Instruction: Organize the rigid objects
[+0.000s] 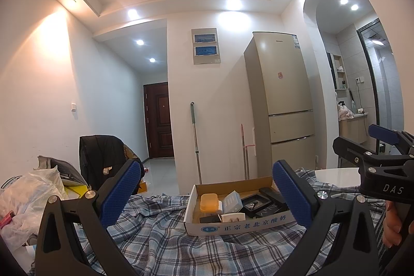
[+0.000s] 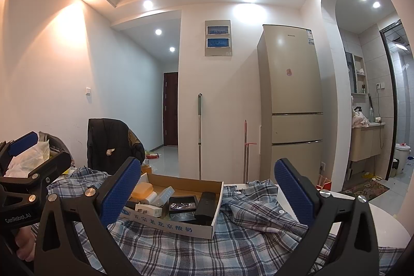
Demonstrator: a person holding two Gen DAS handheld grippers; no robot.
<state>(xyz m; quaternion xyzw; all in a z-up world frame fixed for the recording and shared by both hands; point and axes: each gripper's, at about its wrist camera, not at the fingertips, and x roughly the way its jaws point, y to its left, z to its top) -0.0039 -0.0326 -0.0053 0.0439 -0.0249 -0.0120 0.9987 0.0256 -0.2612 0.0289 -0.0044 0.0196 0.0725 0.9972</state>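
Note:
A shallow cardboard box (image 1: 233,225) (image 2: 181,226) lies on a blue plaid cloth (image 1: 160,245) (image 2: 245,232). Inside it are an orange case (image 1: 209,201) (image 2: 141,190), a white charger (image 1: 233,217) (image 2: 148,210), a pale blue box (image 1: 232,201) (image 2: 164,194) and black boxes (image 1: 254,203) (image 2: 204,206). My left gripper (image 1: 205,194) is open, raised in front of the box with nothing between its blue pads. My right gripper (image 2: 207,190) is open too, to the right of the box and empty. Each gripper shows at the edge of the other's view.
A plastic bag (image 1: 33,195) and clutter lie at the left. Behind the table stand a chair with a black jacket (image 1: 103,157), a gold fridge (image 1: 282,105), and mops (image 1: 195,141) against the wall. A white tabletop (image 2: 383,219) shows at the right, with a hand (image 1: 393,224) on the handle.

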